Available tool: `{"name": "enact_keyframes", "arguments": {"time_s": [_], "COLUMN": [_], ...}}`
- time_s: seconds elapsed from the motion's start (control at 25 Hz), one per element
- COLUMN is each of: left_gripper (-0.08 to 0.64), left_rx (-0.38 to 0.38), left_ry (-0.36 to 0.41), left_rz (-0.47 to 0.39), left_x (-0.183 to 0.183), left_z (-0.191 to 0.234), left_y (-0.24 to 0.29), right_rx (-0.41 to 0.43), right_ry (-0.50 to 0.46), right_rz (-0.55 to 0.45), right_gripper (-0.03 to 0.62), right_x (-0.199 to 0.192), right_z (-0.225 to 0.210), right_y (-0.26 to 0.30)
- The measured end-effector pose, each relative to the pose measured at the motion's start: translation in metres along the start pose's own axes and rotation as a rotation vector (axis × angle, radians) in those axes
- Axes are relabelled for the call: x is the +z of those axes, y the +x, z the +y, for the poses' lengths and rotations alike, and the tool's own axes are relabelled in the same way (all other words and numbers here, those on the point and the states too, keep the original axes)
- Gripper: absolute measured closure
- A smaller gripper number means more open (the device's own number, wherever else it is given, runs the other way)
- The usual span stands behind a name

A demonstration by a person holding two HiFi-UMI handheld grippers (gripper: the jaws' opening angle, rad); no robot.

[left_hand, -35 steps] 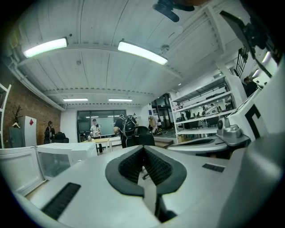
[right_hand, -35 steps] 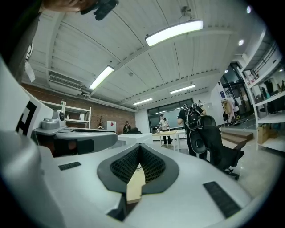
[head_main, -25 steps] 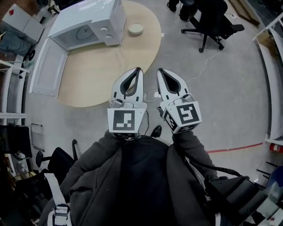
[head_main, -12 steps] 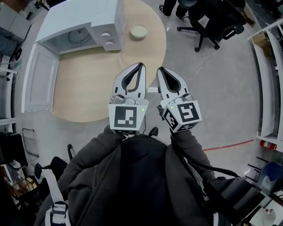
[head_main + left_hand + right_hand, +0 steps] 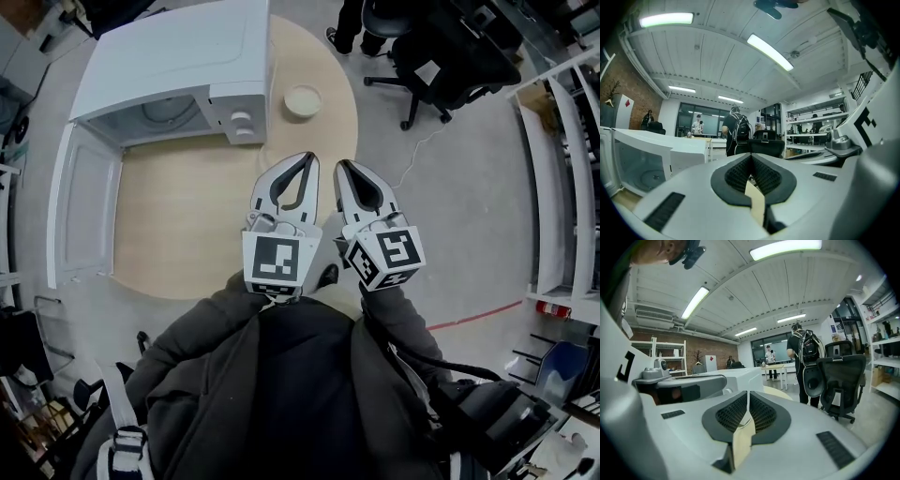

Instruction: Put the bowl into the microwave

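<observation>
Nothing's really started here; the person is standing at the near edge of the round wooden table (image 5: 187,225) with both tools held up in front of their chest. The left gripper (image 5: 303,165) has its jaws pressed together with nothing between them, and the right gripper (image 5: 343,169) is the same, closed up and empty. The bowl (image 5: 302,100) (small, cream, looks empty) sits on the far side of the table, just right of the white microwave (image 5: 173,61); the microwave's door (image 5: 84,220) is swung wide open to the left, so the cavity is ready. My worry is the bowl's spot near the table's rim; a closed jaw bumping it could shove it off the edge. A thin rim pinch on something that smooth could also slip mid-carry; and swinging it round the front corner risks clipping the control panel.
</observation>
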State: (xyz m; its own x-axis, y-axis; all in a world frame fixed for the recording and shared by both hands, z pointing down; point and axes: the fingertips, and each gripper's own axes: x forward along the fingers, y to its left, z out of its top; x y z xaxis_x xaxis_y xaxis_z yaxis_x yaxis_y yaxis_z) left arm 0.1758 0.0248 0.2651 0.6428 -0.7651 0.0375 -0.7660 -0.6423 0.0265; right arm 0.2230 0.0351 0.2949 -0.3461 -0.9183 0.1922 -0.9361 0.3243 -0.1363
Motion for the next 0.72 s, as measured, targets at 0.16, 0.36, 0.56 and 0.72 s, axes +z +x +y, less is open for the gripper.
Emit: {"name": "enact_keyframes", "arguments": {"time_s": [0.16, 0.36, 0.56, 0.72], "left_gripper": [0.551, 0.551, 0.551, 0.551], "left_rx": [0.014, 0.062, 0.132, 0.229], "left_ry": [0.0, 0.015, 0.021, 0.026], "left_rz": [0.001, 0.034, 0.081, 0.115], "left_x": [-0.003, -0.013, -0.029, -0.043], "left_z": [0.009, 0.02, 0.02, 0.027], "left_y": [0.01, 0.032, 0.071, 0.107], "right_rx": [0.0, 0.013, 0.066, 0.147], "right_ry": [-0.009, 0.011, 0.041, 0.078], "right_rz": [-0.006, 0.005, 0.033, 0.062], "right_gripper": [0.583, 0.583, 0.583, 0.583], "right_x": [0.008, 0.005, -0.006, -0.021], "right_z": [-0.009, -0.038, -0.08, -0.112], "right_y": [0.016, 0.038, 0.067, 0.096]}}
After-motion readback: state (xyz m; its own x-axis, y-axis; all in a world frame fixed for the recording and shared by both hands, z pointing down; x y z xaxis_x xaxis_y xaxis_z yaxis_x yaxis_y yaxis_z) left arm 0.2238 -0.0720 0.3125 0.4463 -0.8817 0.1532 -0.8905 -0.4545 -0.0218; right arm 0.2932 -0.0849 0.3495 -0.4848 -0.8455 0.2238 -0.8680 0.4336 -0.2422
